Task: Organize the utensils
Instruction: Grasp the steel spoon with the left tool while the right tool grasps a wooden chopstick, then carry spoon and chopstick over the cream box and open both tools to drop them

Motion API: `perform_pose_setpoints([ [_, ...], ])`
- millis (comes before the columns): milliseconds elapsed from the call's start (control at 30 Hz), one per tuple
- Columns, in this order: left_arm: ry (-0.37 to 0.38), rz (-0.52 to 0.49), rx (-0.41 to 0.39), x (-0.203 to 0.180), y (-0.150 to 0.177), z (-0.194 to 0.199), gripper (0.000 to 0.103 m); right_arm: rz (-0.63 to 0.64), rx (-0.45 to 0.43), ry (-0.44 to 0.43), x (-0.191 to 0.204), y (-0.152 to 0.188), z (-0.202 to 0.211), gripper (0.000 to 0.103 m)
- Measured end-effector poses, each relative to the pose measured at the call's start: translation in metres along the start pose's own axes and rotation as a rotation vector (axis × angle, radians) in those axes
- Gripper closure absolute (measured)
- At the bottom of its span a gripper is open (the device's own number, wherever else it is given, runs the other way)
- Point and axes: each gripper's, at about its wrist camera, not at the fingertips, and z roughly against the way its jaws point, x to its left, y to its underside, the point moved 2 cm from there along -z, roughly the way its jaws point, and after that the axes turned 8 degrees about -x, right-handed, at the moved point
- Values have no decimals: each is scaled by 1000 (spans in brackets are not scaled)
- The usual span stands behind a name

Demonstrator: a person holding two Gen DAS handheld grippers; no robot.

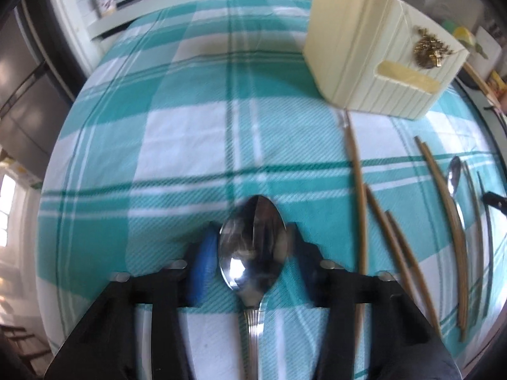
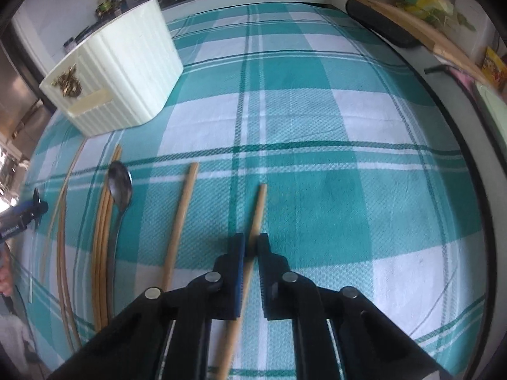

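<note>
**A spoon and a chopstick are gripped over the checked cloth, one in each gripper.**

A teal-and-white checked tablecloth (image 2: 317,120) is spread across the table, and a cream ribbed box (image 2: 126,72) with a gold ornament (image 2: 68,82) on its end is stood at the far side. Loose chopsticks (image 1: 456,231) and a second spoon (image 2: 119,186) are laid out beside it, and nothing is seen blocking either tool. The left gripper (image 1: 253,247) is seen pinching a steel spoon (image 1: 252,243) by its bowl, handle trailing back towards the camera. The right gripper (image 2: 251,247) is pressed tight on one wooden chopstick (image 2: 257,212), whose tip is pointed ahead; another chopstick (image 2: 180,218) is left just beside it. No writing can be read.
</note>
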Motion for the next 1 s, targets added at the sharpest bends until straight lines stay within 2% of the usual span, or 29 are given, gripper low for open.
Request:
perform_pose_setpoints([
  [133,30,21,-32,3,2,13,62,-43,-40,-76,-4,-4,10,96],
  [200,52,36,-77,5,3,31,62,-38,-103,-121,-1,-5,33,96],
  [367,106,49,-227,5,7,107,62,31,-232,-179,12,-6,96,96],
  [600,148,55,-365,6,11,179,63,129,-395,-183,31,-7,172,96],
  [833,195,73,-415,10,-8,201,65,169,-500,-179,47,-27,198,96],
  [900,194,75,-421,11,-16,201,78,168,-519,-184,49,-37,199,96],
  [933,201,79,-412,12,-22,201,92,172,-528,-184,52,-42,201,96],
  [1000,234,95,-403,15,-28,199,96,180,-546,-188,57,-51,204,96],
])
